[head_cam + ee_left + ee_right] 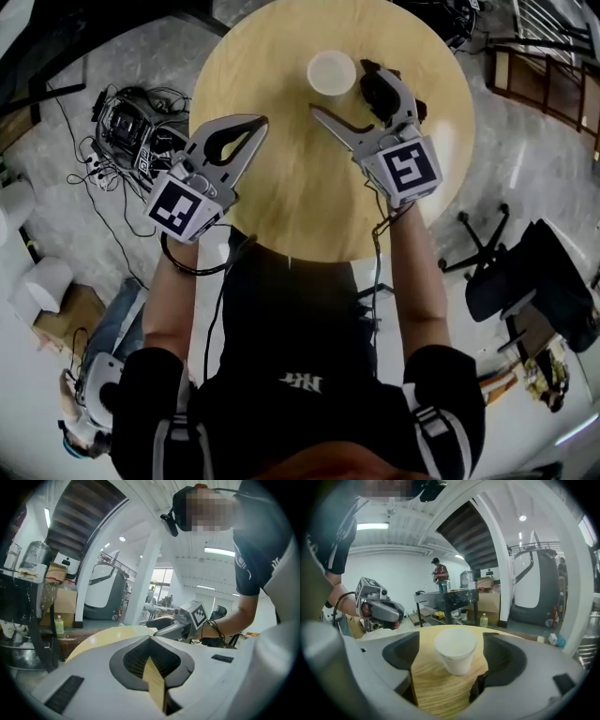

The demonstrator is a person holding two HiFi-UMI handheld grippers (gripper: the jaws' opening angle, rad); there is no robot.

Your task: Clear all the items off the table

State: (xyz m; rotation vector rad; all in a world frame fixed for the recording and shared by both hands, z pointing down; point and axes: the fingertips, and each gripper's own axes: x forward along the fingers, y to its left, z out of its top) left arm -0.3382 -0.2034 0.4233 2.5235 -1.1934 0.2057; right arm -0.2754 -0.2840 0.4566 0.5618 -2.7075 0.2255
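Observation:
A white cup [332, 72] stands upright near the far edge of the round wooden table [281, 211]. My right gripper [342, 90] is open wide just short of it, one finger on each side. In the right gripper view the cup [455, 654] stands between the dark pads [502, 654], and neither pad touches it. My left gripper [261, 122] hovers over the table's left part, jaws together with nothing held. In the left gripper view its tips [150, 639] meet over the table's wood, and the right gripper [187, 619] shows beyond them.
On the floor left of the table lies a tangle of cables round a black device [127, 127]. A black office chair [525, 277] stands at the right. White rolls and a cardboard box [52, 291] sit at the lower left.

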